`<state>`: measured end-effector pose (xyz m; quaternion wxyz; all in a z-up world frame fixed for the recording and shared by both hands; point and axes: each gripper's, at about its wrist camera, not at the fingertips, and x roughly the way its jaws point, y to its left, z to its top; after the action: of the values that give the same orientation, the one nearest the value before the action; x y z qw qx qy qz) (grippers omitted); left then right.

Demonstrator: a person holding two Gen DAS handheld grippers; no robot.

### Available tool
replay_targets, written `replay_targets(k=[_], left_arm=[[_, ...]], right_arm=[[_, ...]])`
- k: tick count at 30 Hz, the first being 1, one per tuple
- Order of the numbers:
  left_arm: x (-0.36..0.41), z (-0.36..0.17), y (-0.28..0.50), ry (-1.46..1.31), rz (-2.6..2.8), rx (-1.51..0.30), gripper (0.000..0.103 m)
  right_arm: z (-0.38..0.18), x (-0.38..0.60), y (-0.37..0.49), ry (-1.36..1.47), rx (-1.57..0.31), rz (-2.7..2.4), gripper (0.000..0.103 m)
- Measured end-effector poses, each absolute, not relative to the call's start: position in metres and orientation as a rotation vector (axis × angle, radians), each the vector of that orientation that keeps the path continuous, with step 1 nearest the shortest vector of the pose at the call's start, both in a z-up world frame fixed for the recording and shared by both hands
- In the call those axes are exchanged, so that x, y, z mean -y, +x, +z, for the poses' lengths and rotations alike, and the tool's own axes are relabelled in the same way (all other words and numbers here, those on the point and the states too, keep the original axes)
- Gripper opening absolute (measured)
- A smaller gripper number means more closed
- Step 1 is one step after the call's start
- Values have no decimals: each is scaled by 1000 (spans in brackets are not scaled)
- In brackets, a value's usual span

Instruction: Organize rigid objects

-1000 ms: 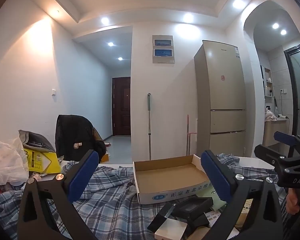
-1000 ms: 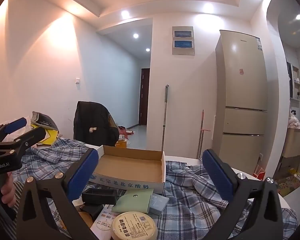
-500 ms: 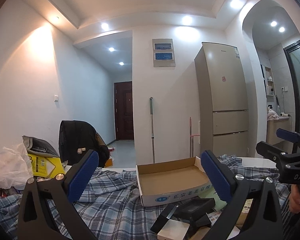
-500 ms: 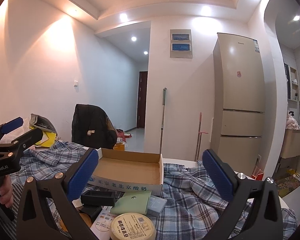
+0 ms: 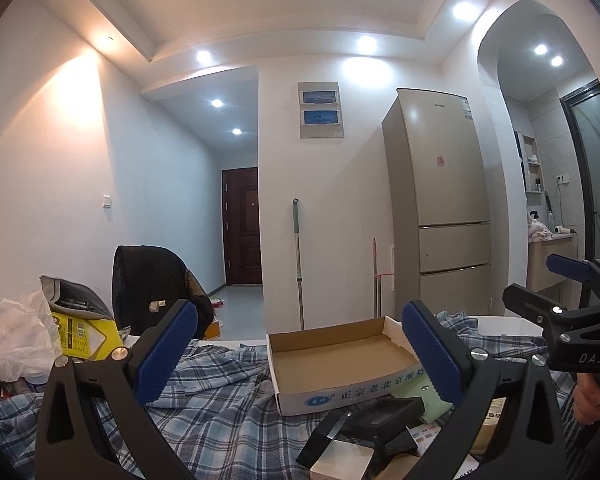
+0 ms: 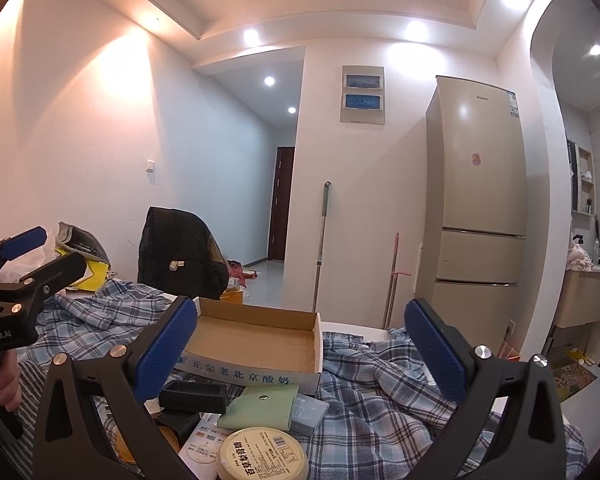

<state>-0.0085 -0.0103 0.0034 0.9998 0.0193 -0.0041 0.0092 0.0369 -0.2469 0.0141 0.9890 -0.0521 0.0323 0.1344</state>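
Both views have tipped a little upward since a second ago, so the cardboard tray (image 6: 256,340) sits lower in our pictures, and nothing on the bench has shifted. We take the tray as our landmark.

Left of it, our left gripper (image 5: 300,352) hangs above the plaid cloth (image 5: 220,408) with its jaws wide and nothing between them. We judge that loose, rumpled cloth the first hazard: a low fingertip could snag a fold and drag everything lying on it.

In front of the tray the rigid things are heaped: a black box (image 6: 192,394), a green pouch (image 6: 260,406), a small grey box (image 6: 308,410) and a round yellow-lidded tin (image 6: 262,460). The pouch overlaps the grey box and lies close to the black one, so closing on one item may nudge another or pinch two together. The tin looks broad, and may slip from a partial grip.

Right of the tray, our right gripper (image 6: 300,354) is also spread wide and empty. The tray seems light and could slide on the cloth if bumped. Both grippers converge on the same pile, so they may collide.
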Motion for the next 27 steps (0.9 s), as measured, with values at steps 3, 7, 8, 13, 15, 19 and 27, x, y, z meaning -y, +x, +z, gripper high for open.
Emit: replay_targets(k=[3, 7, 8, 13, 15, 19, 27], left_arm=[[14, 3, -10, 56, 18, 15, 103], [19, 3, -12, 72, 22, 26, 103], [19, 3, -13, 70, 21, 31, 103], [13, 2, -12, 48, 17, 26, 103], [12, 2, -11, 43, 24, 18, 103], [11, 3, -7, 36, 31, 0, 103], [9, 2, -6, 26, 24, -4, 103]], right_arm=[[15, 247, 37, -106, -63, 270, 103], [15, 248, 38, -96, -72, 270, 103], [15, 249, 38, -93, -74, 270, 103], [15, 250, 41, -86, -82, 269, 103], [15, 249, 42, -94, -88, 252, 103], [15, 248, 44, -105, -93, 241, 103], [15, 247, 39, -113, -73, 236, 103]])
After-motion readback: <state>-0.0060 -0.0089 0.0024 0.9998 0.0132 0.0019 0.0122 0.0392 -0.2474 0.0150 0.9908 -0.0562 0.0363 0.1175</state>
